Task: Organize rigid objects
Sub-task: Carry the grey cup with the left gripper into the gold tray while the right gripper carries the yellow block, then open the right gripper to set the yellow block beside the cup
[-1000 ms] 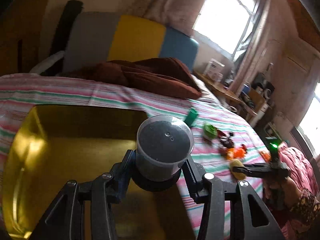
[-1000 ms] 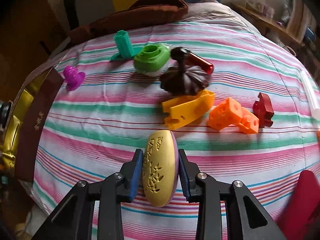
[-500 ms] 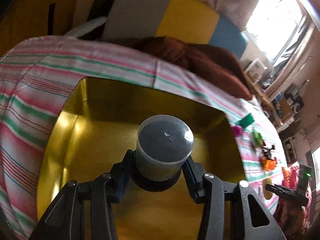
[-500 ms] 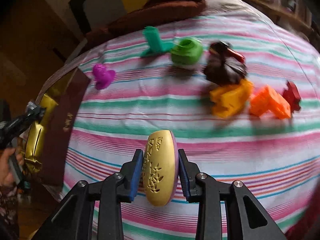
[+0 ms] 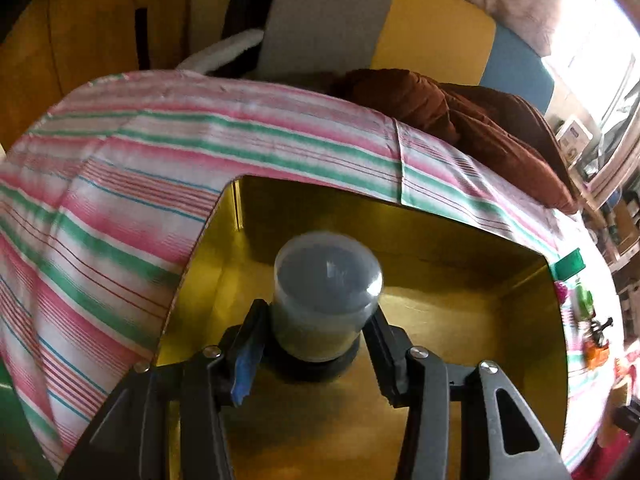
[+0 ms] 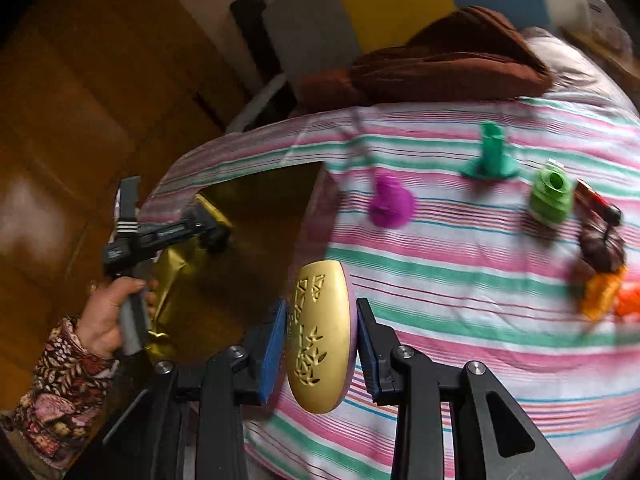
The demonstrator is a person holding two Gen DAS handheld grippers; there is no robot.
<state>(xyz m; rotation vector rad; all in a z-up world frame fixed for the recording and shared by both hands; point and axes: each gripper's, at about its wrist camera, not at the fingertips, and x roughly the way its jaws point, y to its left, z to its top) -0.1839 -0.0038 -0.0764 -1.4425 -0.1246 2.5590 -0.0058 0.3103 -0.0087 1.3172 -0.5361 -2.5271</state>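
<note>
My left gripper (image 5: 320, 332) is shut on a clear plastic jar with a dark base (image 5: 326, 300) and holds it low inside the gold box (image 5: 460, 420). My right gripper (image 6: 320, 340) is shut on a yellow oval carved case (image 6: 320, 336), held above the striped bed near the gold box (image 6: 256, 208). The left gripper (image 6: 212, 232) and the hand holding it also show in the right wrist view, at the box's far side.
On the striped bedsheet (image 6: 460, 280) lie a purple piece (image 6: 390, 202), a teal piece (image 6: 490, 154), a green piece (image 6: 552, 196), a dark brown piece (image 6: 602, 244) and orange pieces (image 6: 604, 292). A brown blanket (image 6: 448, 60) lies at the back. A wooden wall (image 6: 60, 120) stands left.
My left gripper has moved from over the box rim down and deeper into the gold box with the jar. My right gripper has carried the yellow case left, toward the box.
</note>
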